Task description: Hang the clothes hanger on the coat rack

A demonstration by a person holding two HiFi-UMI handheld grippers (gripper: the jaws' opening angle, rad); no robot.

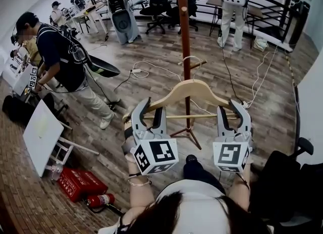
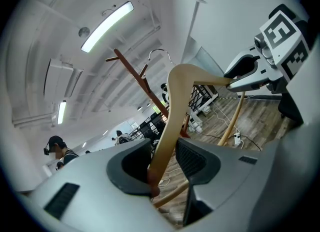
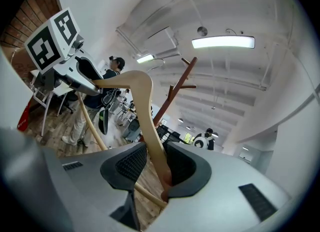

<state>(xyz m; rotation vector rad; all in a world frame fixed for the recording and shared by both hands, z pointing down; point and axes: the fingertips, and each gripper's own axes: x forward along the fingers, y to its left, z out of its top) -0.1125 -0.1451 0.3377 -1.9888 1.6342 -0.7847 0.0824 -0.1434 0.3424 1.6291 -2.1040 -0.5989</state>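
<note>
Dark hair (image 1: 197, 218) of the person wearing the head camera fills the 6 o'clock edge of the head view. Just above it sit two marker cubes, one (image 1: 156, 156) on the left gripper (image 1: 151, 109) and one (image 1: 231, 157) on the right gripper (image 1: 232, 111).

Both grippers point towards 12 o'clock and carry the wooden clothes hanger (image 1: 189, 89) between them, clear of the wooden floor (image 1: 262, 127). In the left gripper view the jaws are clamped on one end of the hanger (image 2: 172, 121), with the other gripper at 2 o'clock. In the right gripper view the jaws grip the opposite end (image 3: 150, 126) in the same way.

The coat rack (image 1: 182, 26) stands at 12 o'clock from the hanger, its brown pole behind the hanger's middle. The hanger's wire hook (image 1: 189, 59) rises beside the pole, close to a short peg (image 1: 199, 64). Whether the two touch cannot be told.

At 10 o'clock a person with a backpack (image 1: 60, 51) stands on the floor. At 8 o'clock lie a red box (image 1: 75, 182) and a fire extinguisher (image 1: 100, 200).
</note>
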